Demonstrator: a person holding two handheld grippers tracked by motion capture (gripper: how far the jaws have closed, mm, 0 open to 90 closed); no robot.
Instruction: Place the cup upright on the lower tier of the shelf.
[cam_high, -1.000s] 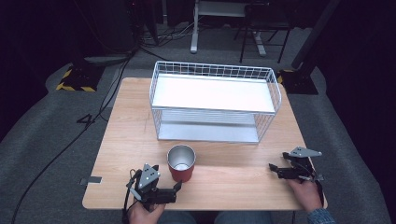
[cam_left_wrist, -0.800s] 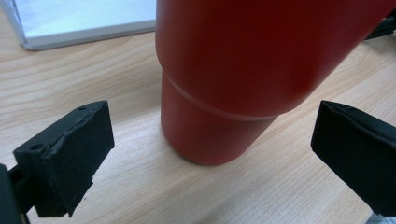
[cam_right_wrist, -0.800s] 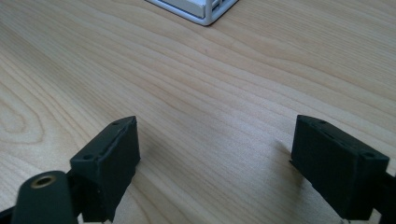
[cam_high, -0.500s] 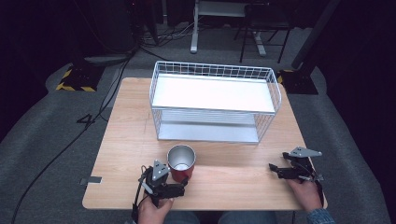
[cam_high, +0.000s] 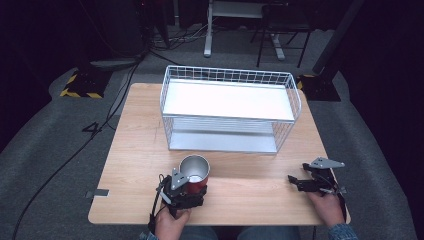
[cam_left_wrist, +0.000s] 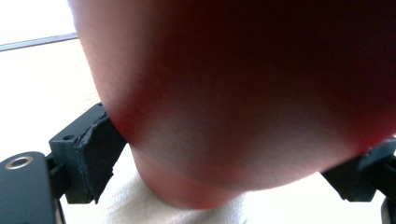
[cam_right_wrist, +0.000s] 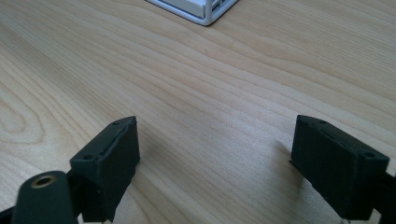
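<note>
A dark room surrounds the wooden tabletop (cam_high: 140, 150) and its white wire basket (cam_high: 230, 107). From the high view, the left gripper (cam_high: 186, 192) has moved in from a second ago and now reaches the red cup (cam_high: 194, 172) near the front edge. In the left gripper view, its fingers (cam_left_wrist: 95, 156) flank the cup (cam_left_wrist: 243, 93), though I cannot tell whether they pinch it yet; a grasp looks imminent. In the right gripper view, the right gripper (cam_right_wrist: 215, 170) rests spread and empty.
</note>
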